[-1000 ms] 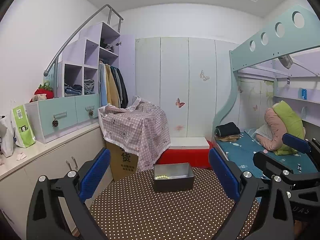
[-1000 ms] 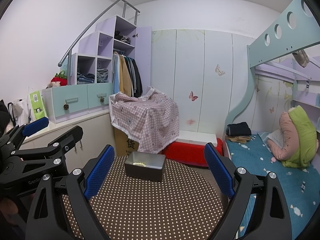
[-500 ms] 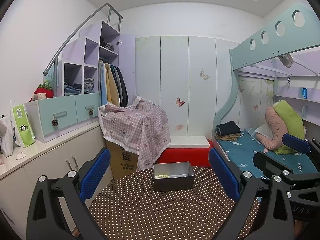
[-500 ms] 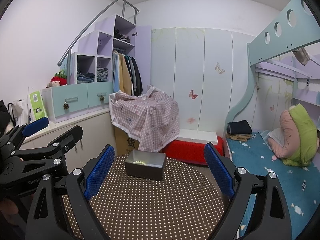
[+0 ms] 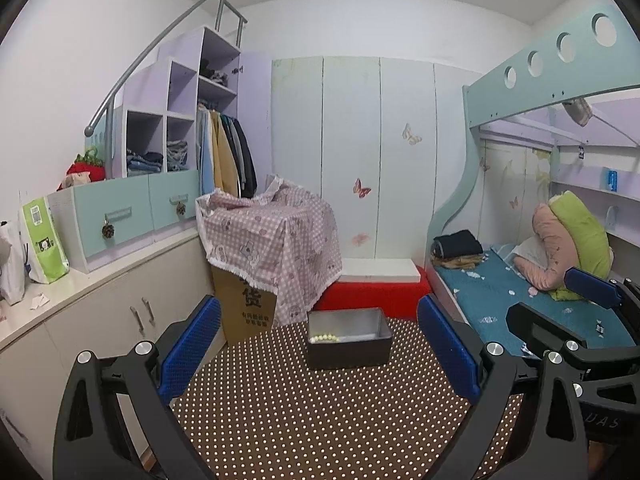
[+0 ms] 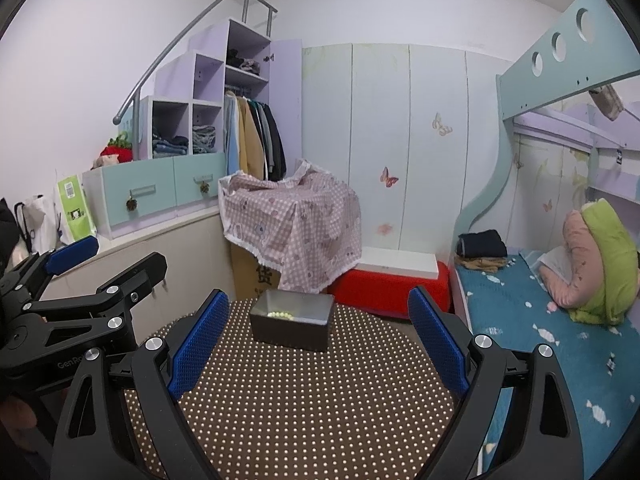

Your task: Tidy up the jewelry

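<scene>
While both claws hover above the dotted counter [image 5: 320, 412], left claw [image 5: 319, 354] and right claw [image 6: 318, 344] stand wide, holding nothing. Bead bracelet [image 5: 325, 337] lies inside the grey box [image 5: 348, 346], at 12 o'clock ahead of both claws, well apart.

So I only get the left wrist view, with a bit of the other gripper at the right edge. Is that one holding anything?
Observer: No. In its own view the right gripper has both fingers wide apart, with nothing between them.
Operator: What is it pointing at?
Observer: The box on the table. The box sits midway between its fingers, and the beads show inside.
Operator: Does it see my gripper?
Observer: Yes. The left gripper shows side-on at the left of that view, open and empty.
</scene>
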Demonstrator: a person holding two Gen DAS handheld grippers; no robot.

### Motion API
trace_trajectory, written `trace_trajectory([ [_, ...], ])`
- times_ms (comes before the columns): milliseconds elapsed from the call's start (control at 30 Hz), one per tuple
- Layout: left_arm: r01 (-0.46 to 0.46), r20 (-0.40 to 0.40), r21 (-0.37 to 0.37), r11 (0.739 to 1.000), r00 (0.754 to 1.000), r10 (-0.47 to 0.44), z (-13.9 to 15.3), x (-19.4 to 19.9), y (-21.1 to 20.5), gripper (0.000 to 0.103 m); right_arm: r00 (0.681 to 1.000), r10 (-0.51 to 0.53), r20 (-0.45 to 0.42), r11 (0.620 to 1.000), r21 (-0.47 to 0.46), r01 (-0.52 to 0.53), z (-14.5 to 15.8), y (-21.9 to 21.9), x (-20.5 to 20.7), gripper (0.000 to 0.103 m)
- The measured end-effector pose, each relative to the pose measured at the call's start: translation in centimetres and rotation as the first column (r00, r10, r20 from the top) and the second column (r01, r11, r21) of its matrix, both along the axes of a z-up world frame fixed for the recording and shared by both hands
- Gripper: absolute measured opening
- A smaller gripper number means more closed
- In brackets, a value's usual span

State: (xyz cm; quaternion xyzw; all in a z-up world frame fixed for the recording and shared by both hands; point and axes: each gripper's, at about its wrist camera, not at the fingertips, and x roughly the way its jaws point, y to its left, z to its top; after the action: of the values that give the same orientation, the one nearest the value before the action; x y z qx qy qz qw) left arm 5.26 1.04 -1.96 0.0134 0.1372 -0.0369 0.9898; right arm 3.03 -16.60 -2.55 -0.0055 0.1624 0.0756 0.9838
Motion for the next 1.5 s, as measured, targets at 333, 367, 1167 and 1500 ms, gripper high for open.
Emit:
trace_trajectory([
  [333, -0.031, -0.198, 0.064, 0.997, 0.979, 0.043, -5.2, 4.2, -0.2, 0.095, 0.987, 0.013, -0.163, 1.000, 0.022, -0.010, -4.5, 0.2, 4.4, 0.088],
  [367, -0.030, -0.221, 0.069, 0.997, 0.974, 0.045, -5.9, 4.6, -0.1, 0.095, 0.983, 0.010, -0.182, 1.000, 0.019, -0.006, -5.1, 0.3, 5.0, 0.088],
  [1167, -0.122, -0.650, 0.052, 0.991, 0.749, 0.126, -20.4, 11.6, 2.8, 0.095, 0.825, -0.012, -0.565, 0.999, -0.033, -0.008, -19.8, 2.8, 13.4, 0.088],
  [1500, -0.053, -0.454, -0.038, 0.998, 0.890, 0.030, -15.5, 10.4, 2.0, 0.095, 0.910, -0.033, -0.414, 0.999, -0.006, 0.033, -15.7, 1.7, 11.2, 0.088],
])
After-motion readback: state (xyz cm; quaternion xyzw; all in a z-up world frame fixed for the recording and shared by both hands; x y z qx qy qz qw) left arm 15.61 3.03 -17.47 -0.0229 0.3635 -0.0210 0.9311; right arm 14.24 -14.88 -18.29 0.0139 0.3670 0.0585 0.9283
